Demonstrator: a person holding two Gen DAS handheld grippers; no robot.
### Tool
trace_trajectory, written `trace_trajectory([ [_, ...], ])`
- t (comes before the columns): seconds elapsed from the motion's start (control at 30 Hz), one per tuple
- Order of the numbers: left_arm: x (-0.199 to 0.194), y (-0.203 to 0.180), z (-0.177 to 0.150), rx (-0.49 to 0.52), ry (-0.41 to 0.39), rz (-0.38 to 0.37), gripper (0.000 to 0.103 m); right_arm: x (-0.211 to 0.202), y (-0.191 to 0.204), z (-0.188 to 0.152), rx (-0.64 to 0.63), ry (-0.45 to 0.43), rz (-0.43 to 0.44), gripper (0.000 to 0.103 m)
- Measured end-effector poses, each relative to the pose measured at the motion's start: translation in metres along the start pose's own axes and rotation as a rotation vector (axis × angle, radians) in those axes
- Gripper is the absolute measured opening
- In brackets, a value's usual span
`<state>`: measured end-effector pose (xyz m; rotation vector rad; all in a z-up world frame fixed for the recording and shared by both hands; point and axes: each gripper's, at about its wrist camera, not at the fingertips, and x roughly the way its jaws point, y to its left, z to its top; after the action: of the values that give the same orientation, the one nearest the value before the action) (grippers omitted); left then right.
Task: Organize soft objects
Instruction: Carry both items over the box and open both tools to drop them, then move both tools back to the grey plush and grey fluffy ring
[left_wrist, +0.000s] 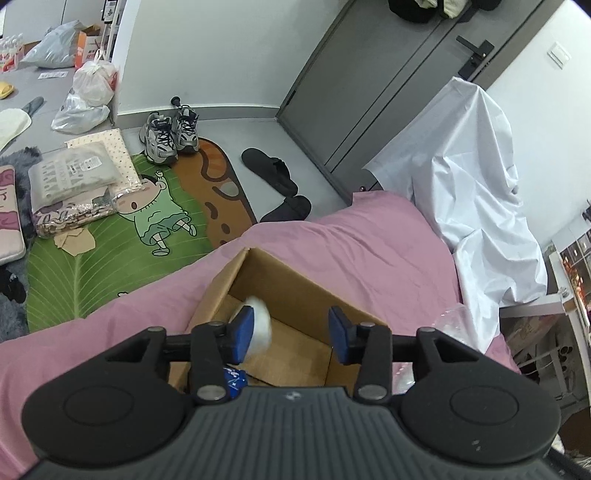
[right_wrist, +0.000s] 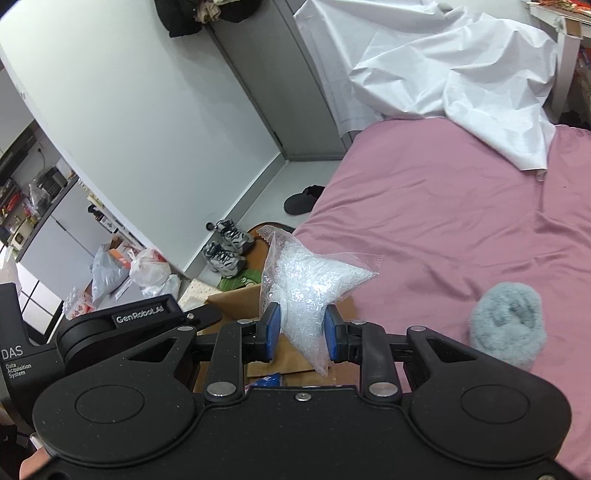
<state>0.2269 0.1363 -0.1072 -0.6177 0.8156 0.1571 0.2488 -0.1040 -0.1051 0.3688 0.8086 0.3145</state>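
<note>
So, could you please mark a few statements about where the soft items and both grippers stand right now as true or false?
1. The right gripper is clamped on a clear bag of white pellets. True.
2. The left gripper grips a grey sneaker. False: its jaws are open over the cardboard box, and the sneakers sit on the floor.
3. A fluffy grey item lies on the pink bedsheet. True.
4. The cardboard box stands on the green floor mat. False: it rests on the pink bedsheet; the green mat is on the floor beside the bed.
5. A blurred white object is inside the box. True.
</note>
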Motion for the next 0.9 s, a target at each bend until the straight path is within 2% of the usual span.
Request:
trace_trajectory([
  [0.13,-0.003,0.002,0.002,-0.011,-0.015,-0.003,0.05,0.006,0.007,-0.002,-0.007,0.022,0.019,0.026],
  [0.23,-0.004,0.003,0.002,-0.01,-0.021,0.013,0.057,0.014,0.012,-0.006,-0.017,0.083,0.036,0.034],
  [0.3,-0.005,0.001,0.002,-0.001,-0.022,0.026,0.063,0.015,0.01,-0.009,-0.016,0.101,0.039,0.045],
  [0.47,-0.007,-0.006,-0.001,0.035,-0.028,0.055,0.073,-0.002,-0.002,-0.011,0.001,0.07,0.022,0.064],
  [0.67,-0.011,-0.021,-0.01,0.101,-0.031,0.05,0.075,-0.027,-0.025,-0.011,-0.003,0.012,-0.041,0.08],
  [0.9,-0.019,-0.049,-0.029,0.196,-0.05,0.047,0.083,-0.054,-0.053,-0.014,-0.02,-0.034,-0.102,0.094],
])
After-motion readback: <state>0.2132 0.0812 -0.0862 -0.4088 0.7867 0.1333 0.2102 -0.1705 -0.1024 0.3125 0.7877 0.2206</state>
